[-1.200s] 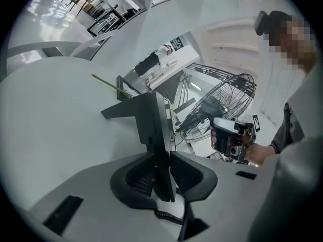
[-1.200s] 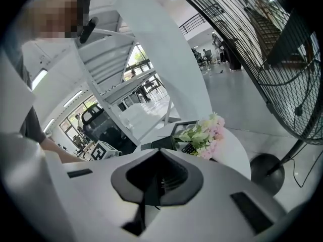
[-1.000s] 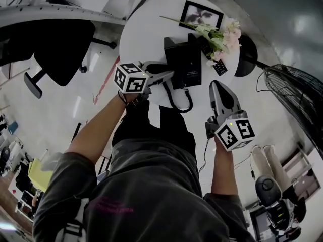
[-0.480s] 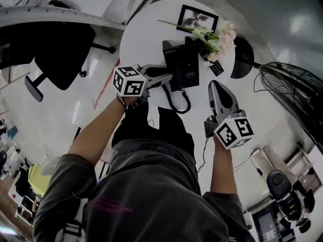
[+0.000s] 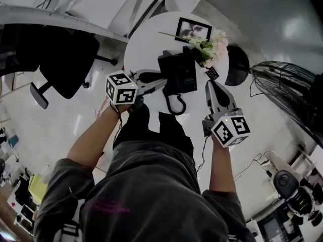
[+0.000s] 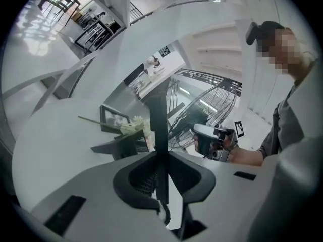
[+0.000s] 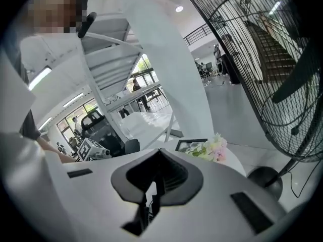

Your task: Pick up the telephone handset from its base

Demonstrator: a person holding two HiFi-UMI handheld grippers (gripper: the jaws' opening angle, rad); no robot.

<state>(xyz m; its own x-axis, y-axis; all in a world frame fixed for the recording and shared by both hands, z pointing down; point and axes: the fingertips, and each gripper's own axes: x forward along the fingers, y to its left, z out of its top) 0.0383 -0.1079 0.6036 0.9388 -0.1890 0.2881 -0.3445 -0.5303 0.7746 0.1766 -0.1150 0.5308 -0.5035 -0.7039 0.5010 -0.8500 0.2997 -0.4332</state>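
Note:
The black telephone base (image 5: 180, 72) sits on the round white table (image 5: 144, 44). My left gripper (image 5: 162, 80) reaches in from the left at the base's left side. In the left gripper view the black handset (image 6: 159, 120) stands as an upright bar clamped between the jaws, above the base (image 6: 118, 145). Its curly cord (image 5: 177, 106) hangs in a hook over the table's near edge. My right gripper (image 5: 212, 86) hovers to the right of the base, its jaws meeting at the tips (image 7: 160, 153) with nothing in them.
A framed picture (image 5: 193, 29), a spray of flowers (image 5: 212, 43) and a small keypad device (image 5: 212, 73) lie behind and right of the base. A black floor fan (image 5: 287, 89) stands to the right, an office chair (image 5: 60, 59) to the left.
My left gripper has risen with the handset, away from the base, and the cord hangs shorter. The right gripper has risen a little too.

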